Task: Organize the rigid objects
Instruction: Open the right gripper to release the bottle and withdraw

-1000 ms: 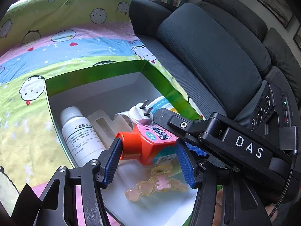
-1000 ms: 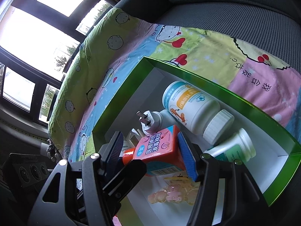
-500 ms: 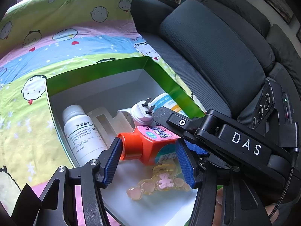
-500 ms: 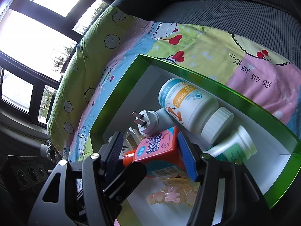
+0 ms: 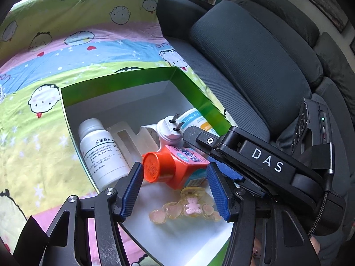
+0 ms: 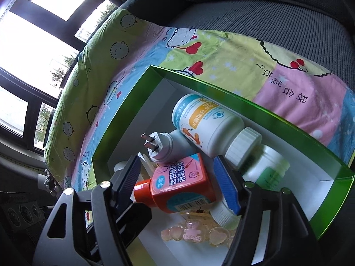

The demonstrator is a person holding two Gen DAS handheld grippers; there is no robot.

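An orange bottle with an orange cap (image 5: 175, 169) (image 6: 177, 188) lies in a green box with a white inside (image 5: 124, 77) (image 6: 244, 102). With it lie a white pill bottle (image 5: 99, 150), a larger white bottle with a blue and orange label (image 6: 206, 124), a white plug adapter (image 5: 169, 130) (image 6: 159, 146), a small white bottle with a green label (image 6: 266, 168) and a pink bear hair clip (image 5: 188, 207) (image 6: 195, 235). My left gripper (image 5: 175, 192) is open above the box, its jaws astride the orange bottle. My right gripper (image 6: 177, 186) is open over the same bottle; I cannot tell whether its pads touch it.
The box sits on a cartoon-print sheet (image 5: 66, 44) over a dark grey sofa (image 5: 244, 55). The right gripper's black body (image 5: 266, 161) crosses the left wrist view at right. Windows (image 6: 33, 33) stand behind the sofa's end.
The orange bottle has turned so that its cap faces the left camera more. Both grippers have shifted slightly; the right one's jaws now stand wider around the bottle.
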